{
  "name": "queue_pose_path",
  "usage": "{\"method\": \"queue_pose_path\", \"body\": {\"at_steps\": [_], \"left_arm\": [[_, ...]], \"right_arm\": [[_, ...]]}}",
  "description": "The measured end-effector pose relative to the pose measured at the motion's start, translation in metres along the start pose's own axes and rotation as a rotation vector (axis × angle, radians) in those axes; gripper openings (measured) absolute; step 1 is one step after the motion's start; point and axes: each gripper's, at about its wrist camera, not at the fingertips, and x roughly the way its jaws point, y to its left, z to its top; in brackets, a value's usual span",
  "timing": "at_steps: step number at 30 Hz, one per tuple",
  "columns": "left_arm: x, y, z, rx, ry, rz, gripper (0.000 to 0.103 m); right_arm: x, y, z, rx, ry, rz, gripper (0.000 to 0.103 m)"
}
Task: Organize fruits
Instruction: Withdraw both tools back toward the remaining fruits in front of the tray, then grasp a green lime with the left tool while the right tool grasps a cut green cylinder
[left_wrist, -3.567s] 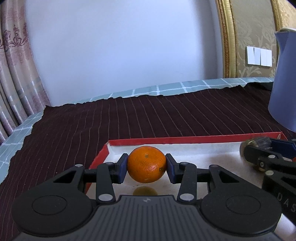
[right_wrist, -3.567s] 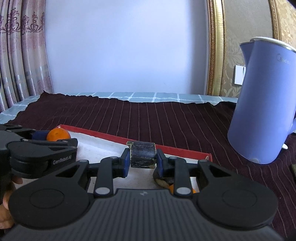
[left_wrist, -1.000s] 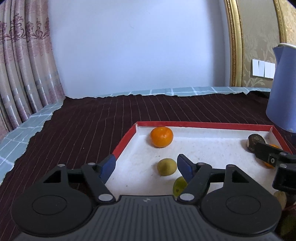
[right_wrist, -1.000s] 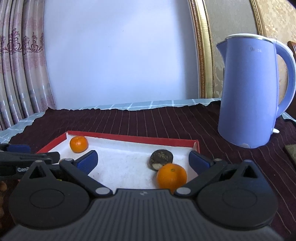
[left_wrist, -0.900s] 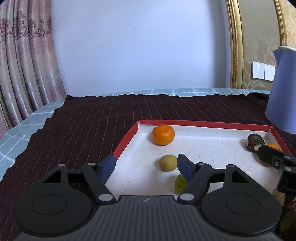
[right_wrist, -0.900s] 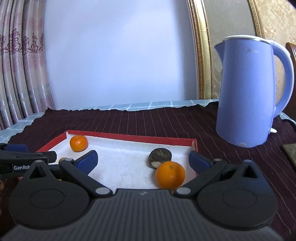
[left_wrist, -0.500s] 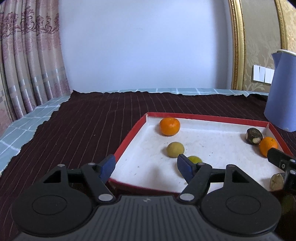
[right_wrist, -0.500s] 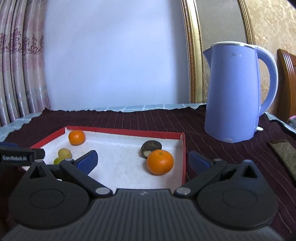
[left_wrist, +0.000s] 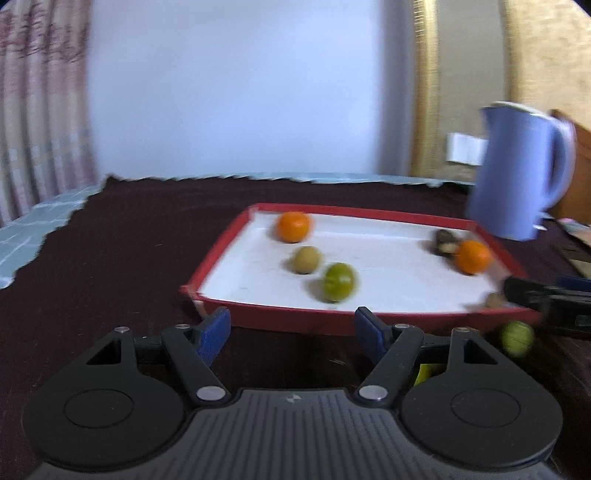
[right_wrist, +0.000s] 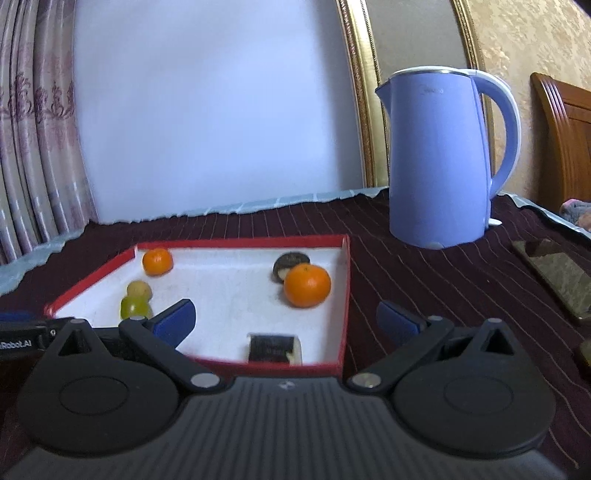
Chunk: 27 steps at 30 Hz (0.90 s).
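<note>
Fruits lie ahead of both sets of jaws, none held: the left gripper (left_wrist: 292, 332) and right gripper (right_wrist: 286, 318) stand open and empty before the shallow red-rimmed white tray (right_wrist: 343, 295). Beyond the left jaws sit a green round fruit (left_wrist: 338, 282), a yellowish round fruit (left_wrist: 306, 259) and an orange mandarin (left_wrist: 293, 227). Between the right jaws lies a dark cut piece (right_wrist: 273, 348); further out, a second orange mandarin (right_wrist: 307, 285). Right of the tray stands a lavender plastic kettle (right_wrist: 439, 158).
</note>
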Motion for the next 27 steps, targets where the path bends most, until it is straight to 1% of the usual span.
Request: {"method": "queue_pose_path", "body": {"at_steps": [2, 5, 8, 12, 18, 20, 21, 23, 24, 26, 27], "left_arm": [[-0.008, -0.007, -0.004, 0.043, -0.021, -0.051, 0.073], [-0.016, -0.019, -0.008, 0.110, -0.037, -0.092, 0.073], [-0.015, -0.026, -0.011, 0.164, -0.030, -0.101, 0.073], [-0.008, -0.036, -0.015, 0.218, 0.002, -0.096, 0.073], [0.001, -0.043, -0.019, 0.260, 0.051, -0.125, 0.073], [0.008, -0.044, -0.019, 0.262, 0.078, -0.126, 0.062], [0.010, -0.043, -0.019, 0.259, 0.093, -0.136, 0.060], [0.015, -0.042, -0.018, 0.242, 0.118, -0.159, 0.050], [0.016, -0.041, -0.018, 0.232, 0.122, -0.173, 0.047], [0.016, -0.039, -0.017, 0.207, 0.127, -0.204, 0.032], [0.016, -0.039, -0.017, 0.201, 0.126, -0.211, 0.032]], "right_arm": [[-0.005, 0.001, -0.003, -0.014, 0.020, 0.007, 0.103], [-0.010, 0.001, -0.006, -0.029, 0.043, -0.004, 0.103], [-0.014, 0.002, -0.010, -0.060, 0.078, -0.028, 0.103], [-0.017, 0.007, -0.017, -0.120, 0.121, -0.040, 0.103], [-0.024, 0.008, -0.021, -0.152, 0.115, -0.032, 0.103], [-0.025, 0.008, -0.021, -0.151, 0.116, -0.025, 0.103], [-0.025, 0.007, -0.021, -0.151, 0.116, -0.021, 0.103], [-0.025, 0.007, -0.021, -0.154, 0.117, -0.013, 0.103], [-0.025, 0.007, -0.021, -0.154, 0.118, -0.012, 0.103], [-0.024, 0.008, -0.021, -0.157, 0.122, -0.005, 0.103], [-0.024, 0.008, -0.021, -0.159, 0.124, 0.000, 0.103]]}}
